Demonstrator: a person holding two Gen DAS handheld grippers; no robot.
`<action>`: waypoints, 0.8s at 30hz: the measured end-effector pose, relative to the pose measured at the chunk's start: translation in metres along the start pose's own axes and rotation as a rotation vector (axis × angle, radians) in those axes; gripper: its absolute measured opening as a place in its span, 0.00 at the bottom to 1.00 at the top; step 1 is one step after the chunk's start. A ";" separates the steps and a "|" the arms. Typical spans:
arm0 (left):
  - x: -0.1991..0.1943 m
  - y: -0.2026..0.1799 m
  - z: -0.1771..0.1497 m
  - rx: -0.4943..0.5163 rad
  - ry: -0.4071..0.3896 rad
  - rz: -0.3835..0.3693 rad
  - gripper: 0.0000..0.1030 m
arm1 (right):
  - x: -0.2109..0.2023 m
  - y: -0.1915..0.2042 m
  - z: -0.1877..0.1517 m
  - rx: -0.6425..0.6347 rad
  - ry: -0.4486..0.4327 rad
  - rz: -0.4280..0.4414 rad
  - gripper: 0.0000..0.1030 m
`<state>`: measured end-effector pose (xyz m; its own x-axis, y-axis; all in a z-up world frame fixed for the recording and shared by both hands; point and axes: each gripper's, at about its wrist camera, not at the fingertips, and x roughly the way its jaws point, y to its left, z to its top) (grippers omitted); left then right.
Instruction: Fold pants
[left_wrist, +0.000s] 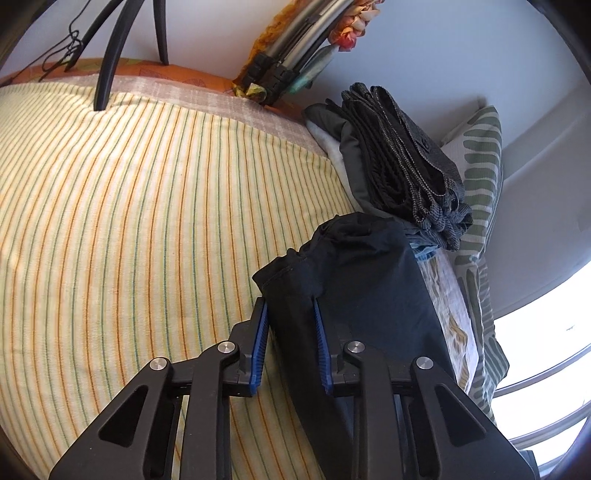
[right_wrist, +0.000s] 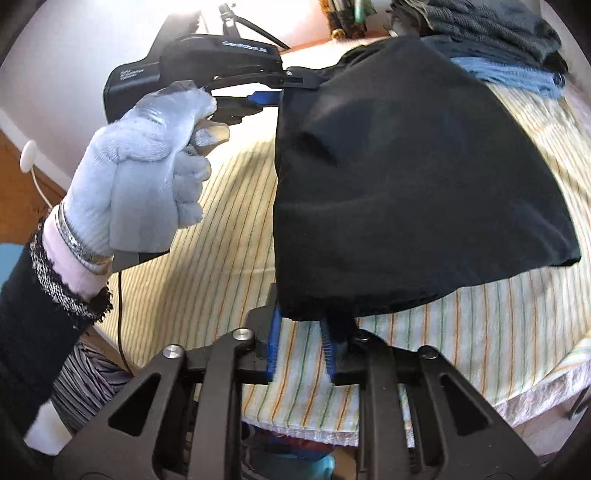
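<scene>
The black pants hang folded over, held up above the striped bed sheet. My left gripper is shut on one corner of the black pants; it also shows in the right wrist view, held by a gloved hand. My right gripper is shut on the near lower edge of the pants. The cloth hides the tips of both grippers' fingers.
A stack of folded dark clothes lies at the far side of the bed, on a blue garment. A leaf-patterned pillow is beside it. Black tripod legs stand on the sheet. A window is at right.
</scene>
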<state>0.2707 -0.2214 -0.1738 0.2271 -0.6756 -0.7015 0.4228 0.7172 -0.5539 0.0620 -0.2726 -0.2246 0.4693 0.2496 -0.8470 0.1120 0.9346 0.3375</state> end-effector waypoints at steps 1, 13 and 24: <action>0.000 -0.004 0.001 0.030 -0.009 0.020 0.17 | -0.002 -0.002 -0.001 0.005 -0.001 0.020 0.11; 0.011 -0.011 0.002 0.146 -0.013 0.126 0.20 | -0.010 -0.018 -0.004 0.003 0.048 0.101 0.07; -0.057 -0.013 -0.007 0.146 -0.111 0.126 0.22 | -0.084 -0.021 0.005 -0.116 -0.032 0.137 0.08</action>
<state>0.2458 -0.1905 -0.1298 0.3776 -0.6026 -0.7030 0.5055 0.7703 -0.3887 0.0243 -0.3145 -0.1585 0.5007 0.3701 -0.7825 -0.0558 0.9159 0.3975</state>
